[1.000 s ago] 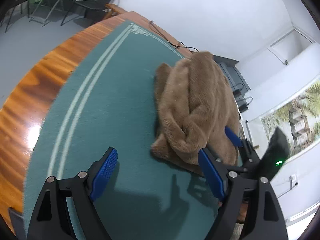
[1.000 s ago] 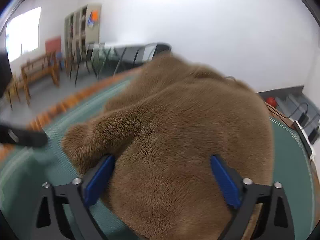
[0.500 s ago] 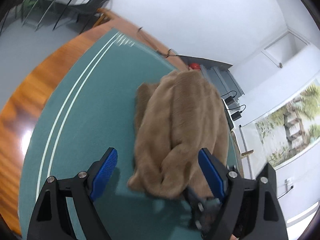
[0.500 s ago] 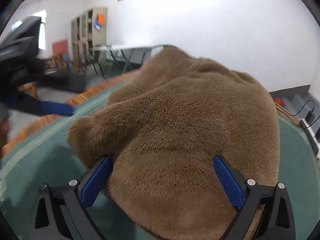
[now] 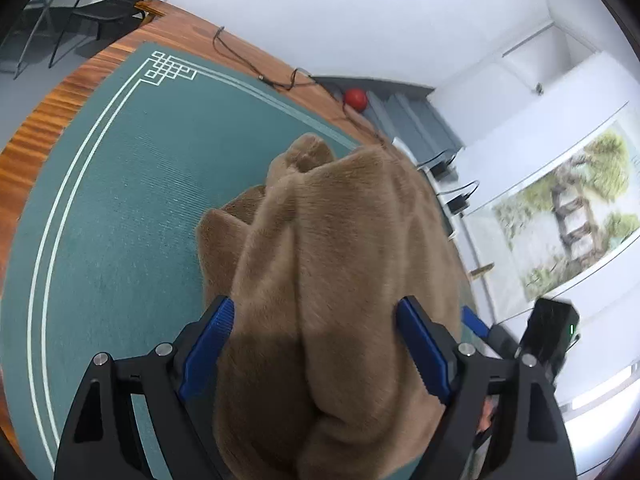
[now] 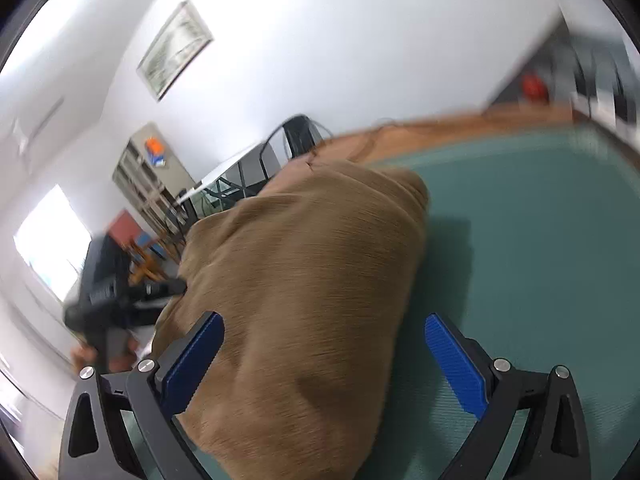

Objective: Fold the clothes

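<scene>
A brown fluffy garment (image 5: 340, 240) lies bunched in a long heap on the green mat (image 5: 120, 200). My left gripper (image 5: 318, 344) stands wide open astride its near end, with the fur filling the gap between the blue pads. My right gripper (image 6: 324, 360) is open too, at the other side of the heap. The garment (image 6: 300, 280) touches its left pad (image 6: 192, 360), and its right pad hangs free over the mat (image 6: 520, 240). Each gripper shows at the edge of the other's view. The right wrist view is blurred.
The mat has white border lines and covers a wooden table (image 5: 40, 120). A black cable (image 5: 248, 64) runs along the far edge. Beyond it are a red ball (image 5: 355, 99), grey steps, chargers and a dark chair (image 5: 100, 4).
My left gripper slid right from bare mat until the garment came between its fingers. The right gripper rolled and swung, so the heap now sits towards its left pad.
</scene>
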Action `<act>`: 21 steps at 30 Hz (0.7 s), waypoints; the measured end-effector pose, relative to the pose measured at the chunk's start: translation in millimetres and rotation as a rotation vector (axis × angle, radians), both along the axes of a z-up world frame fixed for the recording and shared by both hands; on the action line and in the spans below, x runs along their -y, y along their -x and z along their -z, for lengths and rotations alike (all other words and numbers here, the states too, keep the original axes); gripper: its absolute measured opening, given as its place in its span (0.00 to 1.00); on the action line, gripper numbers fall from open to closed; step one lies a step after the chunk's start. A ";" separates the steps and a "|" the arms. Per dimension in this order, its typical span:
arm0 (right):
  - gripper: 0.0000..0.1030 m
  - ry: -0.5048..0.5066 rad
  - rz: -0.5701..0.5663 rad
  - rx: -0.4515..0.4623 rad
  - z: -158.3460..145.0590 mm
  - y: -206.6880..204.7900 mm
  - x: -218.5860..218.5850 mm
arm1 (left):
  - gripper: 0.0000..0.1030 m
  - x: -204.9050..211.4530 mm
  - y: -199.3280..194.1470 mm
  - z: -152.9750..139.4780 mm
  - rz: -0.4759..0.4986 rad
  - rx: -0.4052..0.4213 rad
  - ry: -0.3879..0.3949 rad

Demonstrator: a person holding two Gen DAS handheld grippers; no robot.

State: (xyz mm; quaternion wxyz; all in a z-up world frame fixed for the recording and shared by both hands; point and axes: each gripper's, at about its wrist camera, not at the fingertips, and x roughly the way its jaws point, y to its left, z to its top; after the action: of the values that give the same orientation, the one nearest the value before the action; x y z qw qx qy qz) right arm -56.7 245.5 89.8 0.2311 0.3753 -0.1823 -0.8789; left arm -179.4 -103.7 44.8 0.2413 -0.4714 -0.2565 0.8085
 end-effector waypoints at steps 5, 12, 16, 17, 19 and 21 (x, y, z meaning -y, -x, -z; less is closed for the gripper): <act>0.99 0.173 0.005 0.150 34.6 37.6 -17.5 | 0.84 7.7 19.0 19.5 0.031 0.070 -0.049; 0.99 0.307 -0.034 0.253 65.4 78.6 -3.1 | 0.99 14.4 26.4 37.4 0.026 0.097 -0.137; 0.99 0.320 -0.086 0.249 68.5 98.3 13.8 | 0.99 16.2 29.9 39.4 0.055 0.098 -0.212; 0.99 0.312 -0.095 0.248 68.5 101.3 17.7 | 0.99 15.1 31.0 39.3 0.068 0.100 -0.227; 0.99 0.286 -0.125 0.247 69.1 107.2 29.7 | 0.99 9.4 34.1 39.2 0.103 0.107 -0.259; 0.99 0.254 -0.142 0.242 68.8 110.4 39.5 | 0.99 2.3 36.5 38.7 0.131 0.110 -0.245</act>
State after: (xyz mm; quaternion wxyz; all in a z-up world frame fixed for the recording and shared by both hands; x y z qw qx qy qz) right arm -167.2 206.0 20.9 0.3146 0.4580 -0.2914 -0.7787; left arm -216.0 -106.0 6.1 0.3350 -0.4976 -0.3348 0.7267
